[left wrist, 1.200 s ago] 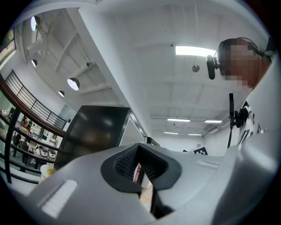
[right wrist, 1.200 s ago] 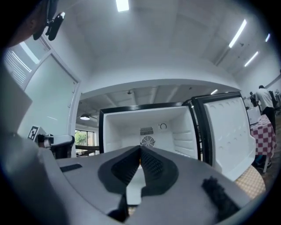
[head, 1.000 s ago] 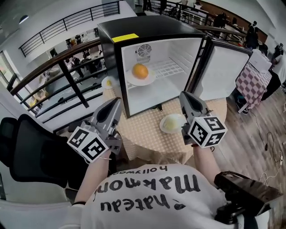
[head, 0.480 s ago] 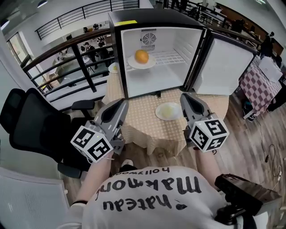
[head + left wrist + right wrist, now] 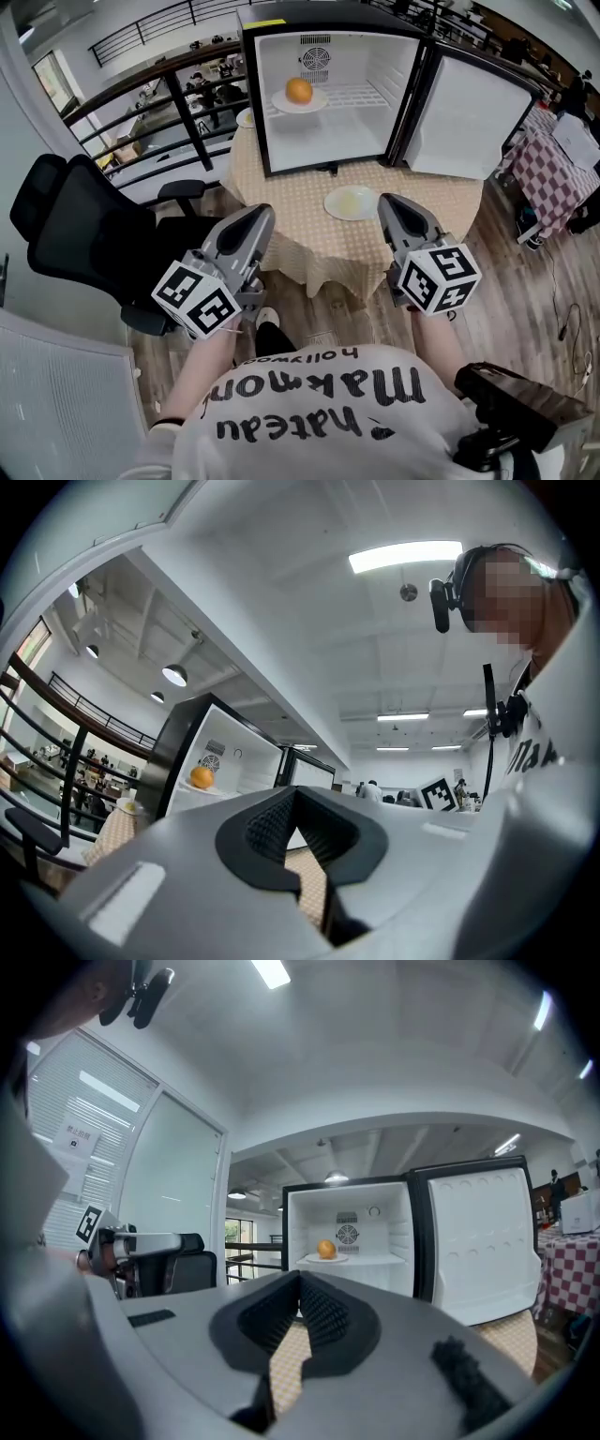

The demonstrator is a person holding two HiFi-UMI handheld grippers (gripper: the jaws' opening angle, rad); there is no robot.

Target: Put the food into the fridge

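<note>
- Well, the orange (image 5: 298, 90) sits on a white plate (image 5: 314, 101) on the upper shelf inside the fridge (image 5: 328, 141), toward its left side.
- The fridge door (image 5: 469, 117) stands swung wide to the right.
- The fridge rests on a round table (image 5: 281, 202) under a dotted tan cloth. In front of it lies a second plate (image 5: 352, 202) with something pale on it.
- The left gripper (image 5: 261, 216) and right gripper (image 5: 387, 202) hang short of the table's near edge, both with jaws pressed together on nothing.
- A black office chair (image 5: 66, 225) stands off to the left.
</note>
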